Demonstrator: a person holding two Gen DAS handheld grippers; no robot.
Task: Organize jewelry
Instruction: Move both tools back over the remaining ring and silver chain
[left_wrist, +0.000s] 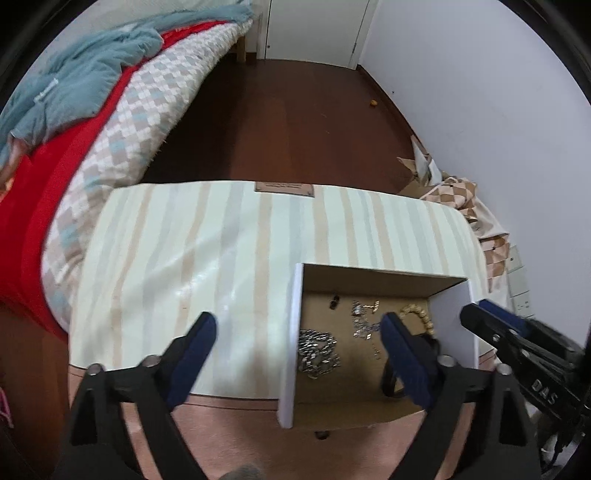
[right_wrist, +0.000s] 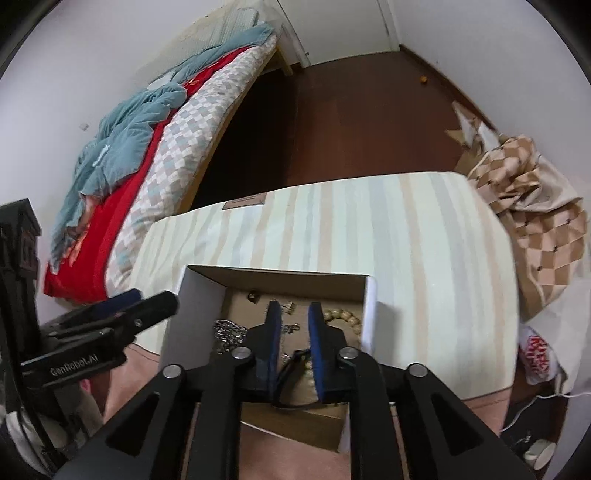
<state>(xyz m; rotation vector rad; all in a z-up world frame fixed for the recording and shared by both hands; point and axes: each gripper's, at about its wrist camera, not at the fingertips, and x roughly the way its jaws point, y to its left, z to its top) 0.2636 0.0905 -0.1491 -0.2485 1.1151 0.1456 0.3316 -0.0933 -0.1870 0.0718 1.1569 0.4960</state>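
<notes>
An open cardboard box with white outer walls sits at the near right of a striped table. Inside lie a silver chain heap, a thinner silver chain, a cream bead bracelet and a small dark piece. My left gripper is open, one finger over the table, the other inside the box. My right gripper hovers over the box, jaws partly open with nothing clamped; a black cord and the beads lie below it. The silver chain lies at its left.
The striped table top reaches left and back from the box. A bed with red and blue covers stands at the left across dark wood floor. A checkered cloth heap lies at the table's right end.
</notes>
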